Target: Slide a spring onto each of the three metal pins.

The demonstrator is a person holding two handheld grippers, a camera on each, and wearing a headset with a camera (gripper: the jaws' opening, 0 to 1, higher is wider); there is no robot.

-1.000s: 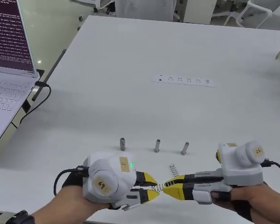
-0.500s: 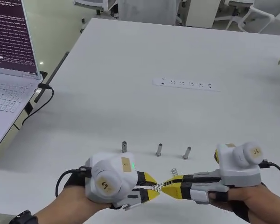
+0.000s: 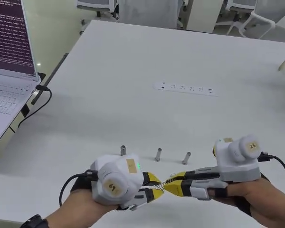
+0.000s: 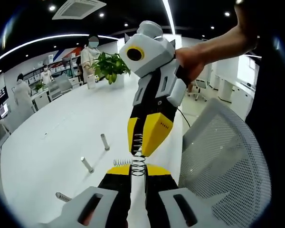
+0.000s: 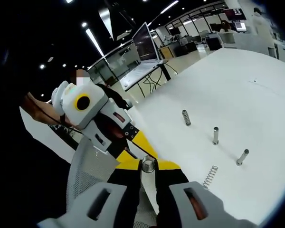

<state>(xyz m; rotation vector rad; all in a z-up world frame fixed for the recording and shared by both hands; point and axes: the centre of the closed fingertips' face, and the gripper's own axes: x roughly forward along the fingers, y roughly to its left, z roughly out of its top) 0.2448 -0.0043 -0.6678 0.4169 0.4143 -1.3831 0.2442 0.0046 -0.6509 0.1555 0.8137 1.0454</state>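
Note:
Three short metal pins stand in a row on the white table: the left pin [image 3: 123, 150] wears a spring, while the middle pin [image 3: 158, 154] and the right pin [image 3: 187, 157] are bare. In front of them my left gripper [image 3: 155, 185] and right gripper [image 3: 170, 184] meet tip to tip above the table. Between them is a small spring [image 4: 138, 159], with both pairs of jaws shut on it. Its open end [image 5: 148, 165] sits between the right jaws. A second loose spring [image 5: 210, 176] lies on the table near the right pin [image 5: 242, 157].
An open laptop [image 3: 4, 71] sits at the left edge, its black cable [image 3: 35, 102] trailing onto the table. A white power strip [image 3: 183, 88] lies further back at centre. Office chairs [image 3: 147, 9] stand beyond the far edge. The near table edge is just under my hands.
The head camera has shifted a little. Both grippers stay tip to tip with the spring between them and have drifted slightly closer to the pins.

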